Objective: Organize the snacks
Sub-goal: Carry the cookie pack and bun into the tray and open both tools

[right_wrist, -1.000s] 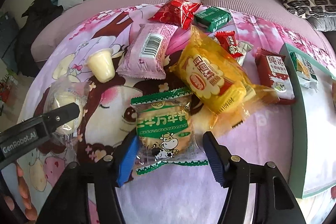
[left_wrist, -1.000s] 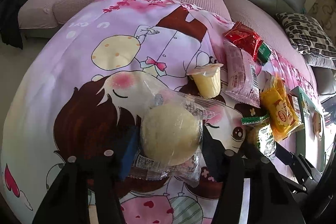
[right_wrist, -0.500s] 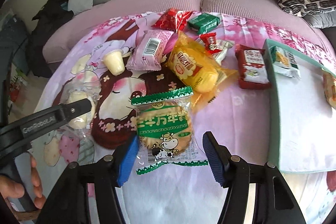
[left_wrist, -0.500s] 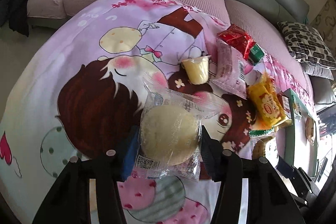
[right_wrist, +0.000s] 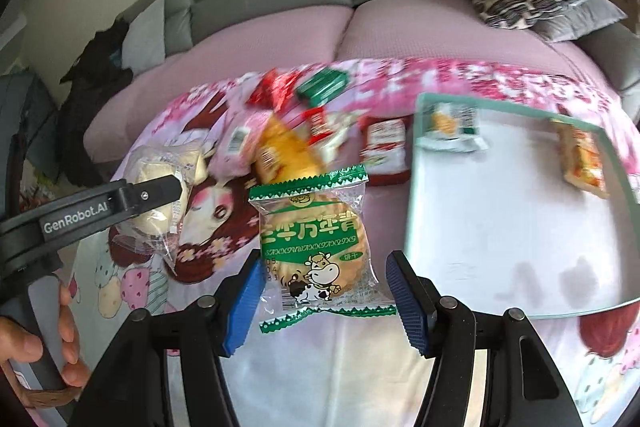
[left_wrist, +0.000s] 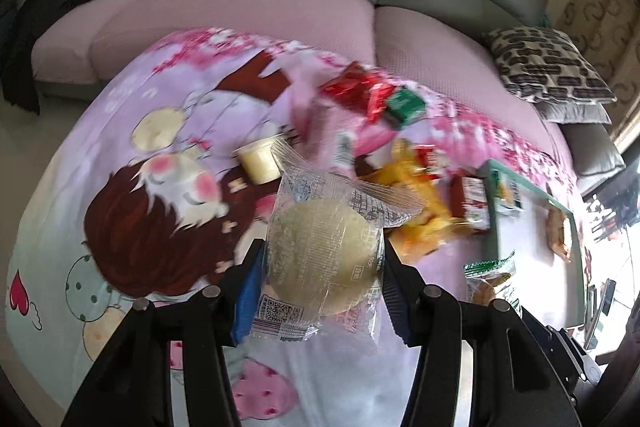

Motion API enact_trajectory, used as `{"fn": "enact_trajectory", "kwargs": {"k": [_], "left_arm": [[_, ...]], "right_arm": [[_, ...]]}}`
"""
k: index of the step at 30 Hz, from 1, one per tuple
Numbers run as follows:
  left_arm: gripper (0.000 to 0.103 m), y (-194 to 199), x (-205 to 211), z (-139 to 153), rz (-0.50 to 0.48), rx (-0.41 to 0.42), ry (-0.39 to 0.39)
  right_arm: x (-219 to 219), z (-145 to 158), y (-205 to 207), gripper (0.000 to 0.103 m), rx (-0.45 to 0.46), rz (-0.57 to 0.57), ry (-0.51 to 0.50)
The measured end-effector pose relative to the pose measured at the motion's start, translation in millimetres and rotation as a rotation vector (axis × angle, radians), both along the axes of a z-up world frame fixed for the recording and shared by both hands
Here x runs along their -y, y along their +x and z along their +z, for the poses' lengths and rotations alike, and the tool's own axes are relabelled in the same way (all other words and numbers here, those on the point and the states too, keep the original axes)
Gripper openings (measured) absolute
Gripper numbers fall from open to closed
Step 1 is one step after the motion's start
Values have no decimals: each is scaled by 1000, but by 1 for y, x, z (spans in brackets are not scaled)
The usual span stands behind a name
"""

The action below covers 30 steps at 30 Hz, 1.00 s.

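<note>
Left gripper [left_wrist: 322,263]: jaws clamp clear-wrapped pale round cake [left_wrist: 324,259]. Right gripper [right_wrist: 322,287]: jaws clamp green-wrapped biscuit pack [right_wrist: 314,239], beside teal tray [right_wrist: 412,163].

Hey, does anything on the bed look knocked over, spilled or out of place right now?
Only a small thing: the pudding cup lies tipped on its side on the cartoon blanket, though nothing has visibly spilled. The remaining snacks sit in a loose heap beside the tray, not yet sorted.
</note>
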<state>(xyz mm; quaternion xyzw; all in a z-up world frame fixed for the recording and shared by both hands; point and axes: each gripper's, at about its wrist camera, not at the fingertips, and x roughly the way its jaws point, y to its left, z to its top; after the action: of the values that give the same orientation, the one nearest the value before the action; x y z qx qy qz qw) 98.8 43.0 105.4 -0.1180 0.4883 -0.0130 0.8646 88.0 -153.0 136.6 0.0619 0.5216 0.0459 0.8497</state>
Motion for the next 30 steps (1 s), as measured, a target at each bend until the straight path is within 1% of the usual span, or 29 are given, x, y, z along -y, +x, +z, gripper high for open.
{"fn": "enact_trajectory", "kwargs": {"k": [7,15,21,30], "left_arm": [[56,4,55,16,-93,21,24],[56,6,116,24,-196,27,54],[56,6,162,23,-276,25,75],[56,9,220,10,-387,6,107]], "right_arm": [[63,12,-4,64,34,-95,-9],[131,17,-15,64,49,-202,-41],[172,16,-24,64,45,-264,-67],[214,7,-29,64,19,-327,-111]]}}
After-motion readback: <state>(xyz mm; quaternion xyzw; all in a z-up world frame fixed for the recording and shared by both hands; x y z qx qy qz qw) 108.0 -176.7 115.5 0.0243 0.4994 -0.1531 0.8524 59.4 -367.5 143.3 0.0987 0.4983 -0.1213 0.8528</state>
